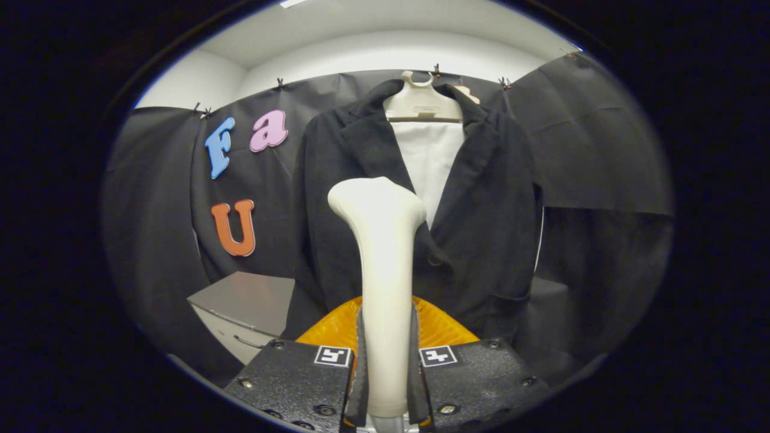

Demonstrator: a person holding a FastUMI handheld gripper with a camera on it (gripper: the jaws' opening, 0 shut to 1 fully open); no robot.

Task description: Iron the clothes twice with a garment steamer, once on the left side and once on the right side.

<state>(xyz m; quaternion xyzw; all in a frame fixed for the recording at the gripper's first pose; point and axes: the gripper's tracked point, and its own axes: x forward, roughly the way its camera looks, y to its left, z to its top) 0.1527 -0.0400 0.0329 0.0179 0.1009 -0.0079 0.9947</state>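
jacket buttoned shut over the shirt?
No. The jacket hangs open on the hanger, its lapels apart over the white shirt.

Handheld two-finger gripper: two textured plastic finger blocks, each carrying square fiducial marker and shiny round screws; orange ribbed part showing beyond them.

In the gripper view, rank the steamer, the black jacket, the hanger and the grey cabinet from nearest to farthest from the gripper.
1. Steamer: clamped between the jaws of the gripper.
2. Grey cabinet: low, ahead to the left.
3. Black jacket: hanging straight ahead; too close to the cabinet to call.
4. Hanger: top of the jacket, farthest.
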